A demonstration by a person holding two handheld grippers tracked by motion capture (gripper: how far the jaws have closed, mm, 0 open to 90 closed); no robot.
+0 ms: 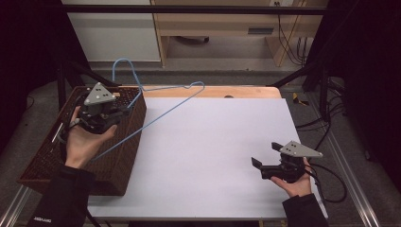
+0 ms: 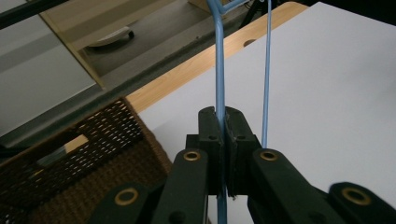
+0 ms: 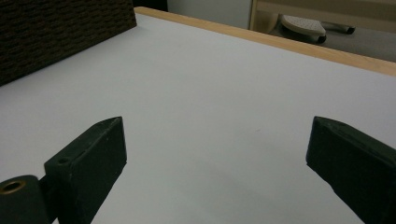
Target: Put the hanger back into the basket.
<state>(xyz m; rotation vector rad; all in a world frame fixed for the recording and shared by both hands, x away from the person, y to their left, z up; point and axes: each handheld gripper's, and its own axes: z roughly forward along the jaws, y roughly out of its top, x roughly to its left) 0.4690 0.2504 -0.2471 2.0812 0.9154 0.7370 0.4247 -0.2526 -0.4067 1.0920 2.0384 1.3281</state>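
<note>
Here the table (image 1: 213,156) carries a white sheet over most of its top, with a strip of bare wood along the far edge. A dark woven basket (image 1: 120,161) sits at the table's left edge, overhanging it, its near corner toward the person. A blue wire hanger (image 1: 161,116) slants up out of the basket, its hook rising above the basket's far corner and one shoulder reaching over the far edge of the sheet. The left gripper (image 1: 127,109), held above the basket, has its jaws closed together on one wire of the hanger; in the left gripper view the wire (image 2: 219,70) runs straight up from between them. The right gripper (image 1: 267,153) hovers near the table's near right corner, jaws spread wide apart over bare sheet.
</note>
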